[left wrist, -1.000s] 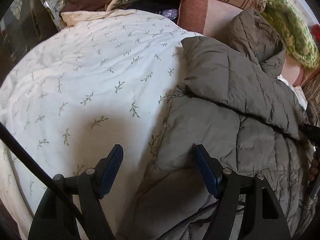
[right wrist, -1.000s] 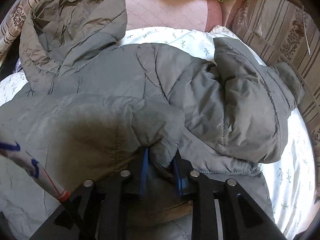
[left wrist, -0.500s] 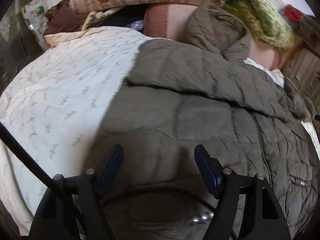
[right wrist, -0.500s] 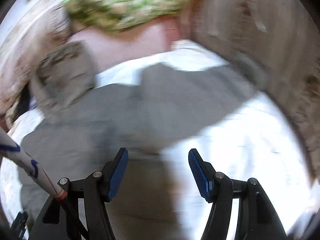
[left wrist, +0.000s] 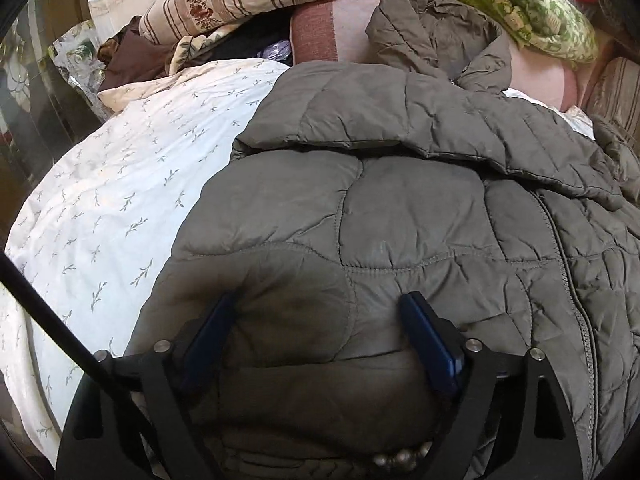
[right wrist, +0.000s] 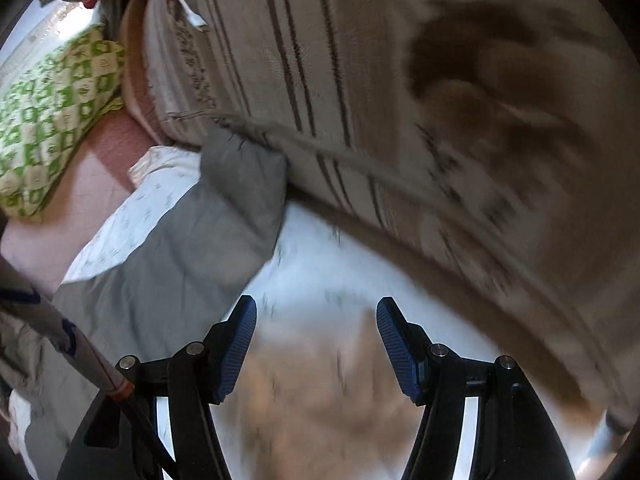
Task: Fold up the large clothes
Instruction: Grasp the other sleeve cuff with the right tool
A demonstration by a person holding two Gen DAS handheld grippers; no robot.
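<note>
both hand-held gripper (left wrist: pixel 320 320) jaws straddle bulging jacket (left wrist: pixel 420 208) fabric.

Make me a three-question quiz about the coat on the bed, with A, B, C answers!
1. Where does the coat lie?
A. on the leaf-print bedsheet
B. on a chair
C. on the floor

2. What colour is the coat?
A. red
B. grey-brown
C. yellow

3. What is between the right gripper jaws?
A. a sleeve
B. a pillow
C. nothing

Answers: 1 A, the sheet shows beside and under the coat. 2 B, its quilted cloth is grey-brown all over. 3 C, the jaws have just been opening and only sheet shows behind the gap.
</note>
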